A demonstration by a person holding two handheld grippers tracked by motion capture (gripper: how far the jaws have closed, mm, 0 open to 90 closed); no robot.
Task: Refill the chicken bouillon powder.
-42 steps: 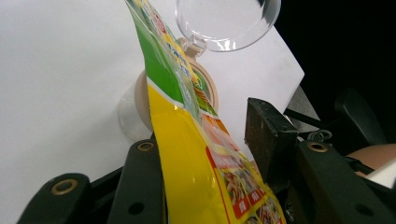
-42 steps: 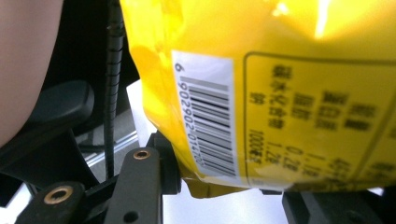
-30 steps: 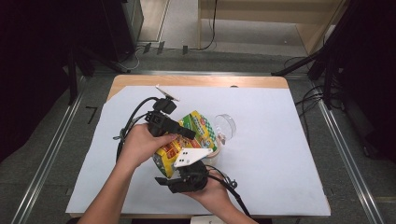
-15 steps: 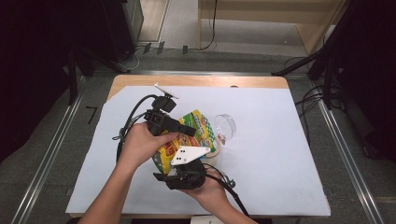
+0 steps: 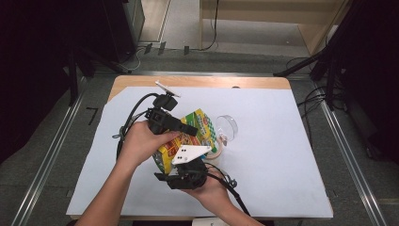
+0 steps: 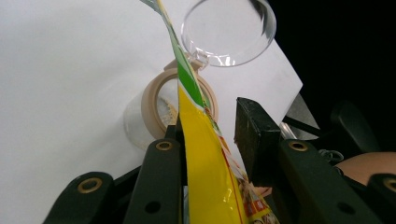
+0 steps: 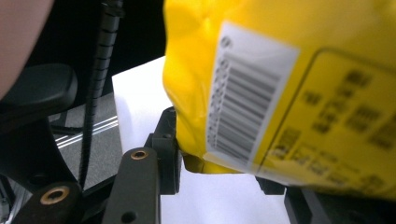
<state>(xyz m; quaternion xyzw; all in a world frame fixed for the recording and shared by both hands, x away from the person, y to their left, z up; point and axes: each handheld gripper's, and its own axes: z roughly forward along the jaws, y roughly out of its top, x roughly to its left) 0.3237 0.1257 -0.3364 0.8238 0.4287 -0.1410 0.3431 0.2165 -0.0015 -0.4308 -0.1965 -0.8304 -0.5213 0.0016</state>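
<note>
Evidently the person is pouring from a yellow snack bag [image 5: 188, 136] into a clear jar [image 5: 217, 147] lying on the white table cover [image 5: 282, 155], its hinged lid [image 5: 227, 125] swung open toward the far right. Some pale contents are already showing inside the jar in the left gripper view, yet the bag is looking far from flat, so most of the pouring probably remains.

The left gripper [image 5: 190, 129] is reaching in from the left; the bag's upper edge is passing between its jaws, lying against one pad while the other is standing clear, so they are open around it. The right gripper [image 5: 186, 165] is coming from the near side, and its jaws have just been closing, now pinching the bag's lower corner [image 7: 201, 158].
</note>
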